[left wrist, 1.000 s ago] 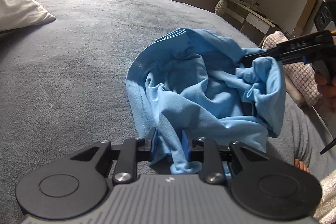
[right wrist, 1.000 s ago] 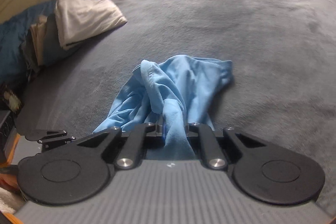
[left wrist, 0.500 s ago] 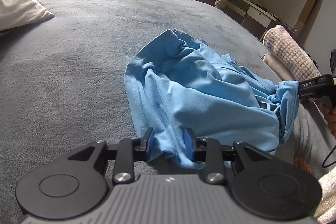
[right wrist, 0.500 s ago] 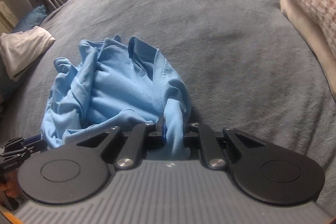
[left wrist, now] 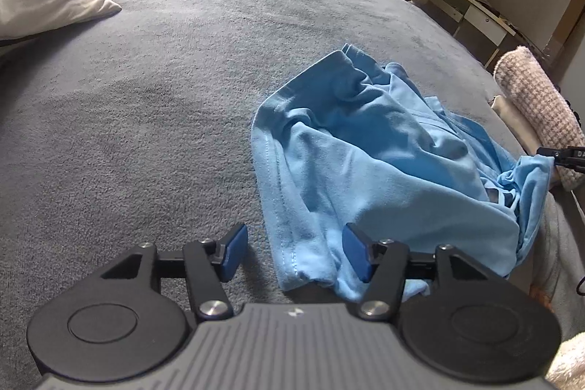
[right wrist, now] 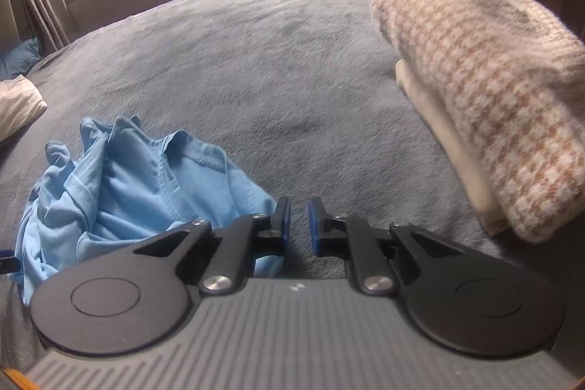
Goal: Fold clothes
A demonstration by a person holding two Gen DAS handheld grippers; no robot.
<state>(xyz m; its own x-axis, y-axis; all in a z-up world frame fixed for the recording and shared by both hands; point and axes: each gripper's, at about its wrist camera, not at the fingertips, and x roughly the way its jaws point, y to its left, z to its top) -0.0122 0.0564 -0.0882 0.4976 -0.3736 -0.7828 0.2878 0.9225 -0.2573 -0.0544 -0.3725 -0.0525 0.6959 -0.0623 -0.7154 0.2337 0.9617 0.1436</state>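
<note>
Lying crumpled on grey bed (left wrist: pixel 146 134): blue shirt (left wrist: pixel 365 163). Left hand-held gripper (left wrist: pixel 292 253) just opened, hem loose between pads; right hand-held gripper (right wrist: pixel 299 225) nearly closed, empty, beside shirt. Judged soft, light, limp; best pinched at stitched hem corners.

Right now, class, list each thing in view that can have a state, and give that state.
left gripper: open, fingers have just been opening, shirt hem lying loose between them.
right gripper: fingers a narrow gap apart, nothing between them.
blue shirt: crumpled, not yet folded, lying on the bed.
checked knit: folded, stacked on the cream garment.
cream garment: folded flat under the knit.
</note>
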